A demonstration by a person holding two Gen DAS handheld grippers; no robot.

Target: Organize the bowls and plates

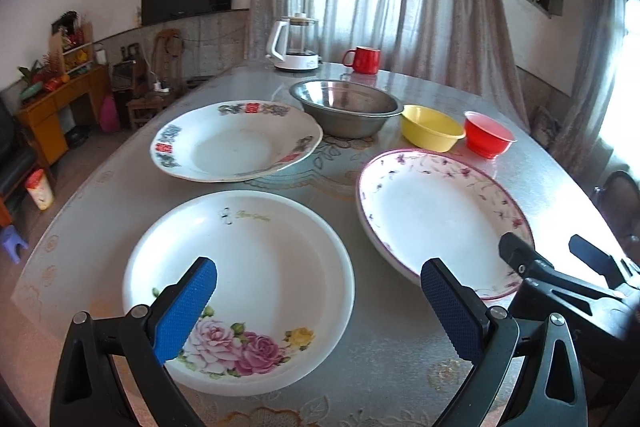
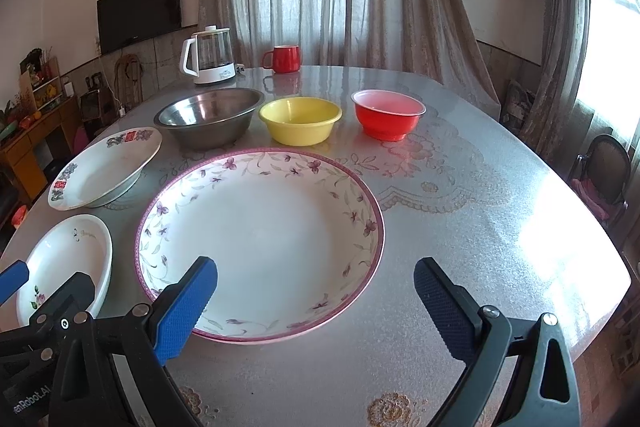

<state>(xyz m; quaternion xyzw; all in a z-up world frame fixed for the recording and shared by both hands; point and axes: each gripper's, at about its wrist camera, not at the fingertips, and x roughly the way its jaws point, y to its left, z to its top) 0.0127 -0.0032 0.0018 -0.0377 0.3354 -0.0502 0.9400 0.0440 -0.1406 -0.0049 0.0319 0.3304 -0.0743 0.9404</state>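
Note:
Three plates lie on the table: a white rose plate near left, a blue-and-red patterned plate behind it, and a purple-flowered plate near right. Behind stand a steel bowl, a yellow bowl and a red bowl. My left gripper is open and empty, hovering over the rose plate's near right part. My right gripper is open and empty above the flowered plate's near edge. It also shows in the left wrist view.
A white kettle and a red mug stand at the table's far edge. A chair is at the right of the table. Cabinets and a TV line the left wall.

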